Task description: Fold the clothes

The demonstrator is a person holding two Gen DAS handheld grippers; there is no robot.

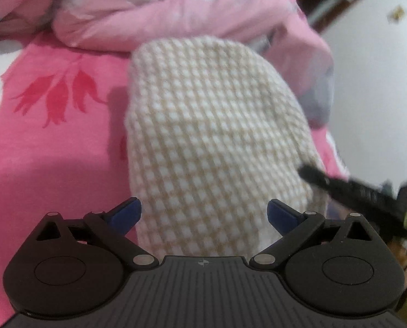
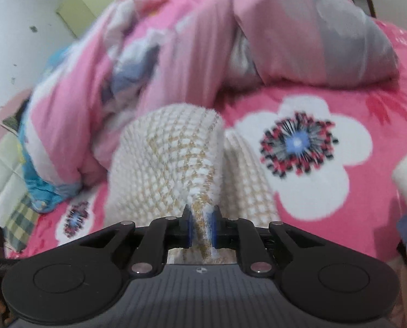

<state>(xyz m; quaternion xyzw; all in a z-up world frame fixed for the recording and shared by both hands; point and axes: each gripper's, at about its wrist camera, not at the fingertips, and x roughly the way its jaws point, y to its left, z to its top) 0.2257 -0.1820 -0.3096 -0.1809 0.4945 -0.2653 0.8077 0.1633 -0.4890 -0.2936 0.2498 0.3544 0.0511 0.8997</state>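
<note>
Garment: one cream-and-tan checked knit cloth [image 1: 214, 142], lying on the bed, one fold lifted.
Left gripper [image 1: 204, 216]: jaws spread wide over the cloth, holding nothing.
Right gripper [image 2: 202, 228]: jaws pinched on a raised fold of the cloth [image 2: 176, 164].
Surface: pink flowered bedsheet [image 2: 367, 191].
Bedding: one rumpled pink quilt [image 1: 176, 13] behind the cloth.
Room: white wall [image 1: 381, 82] beside the bed.

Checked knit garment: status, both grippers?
Left gripper open, jaws spread over the checked knit garment. Right gripper shut on a pinched fold of it. Garment lies on pink bedsheet; crumpled quilt crowds its far edge.
</note>
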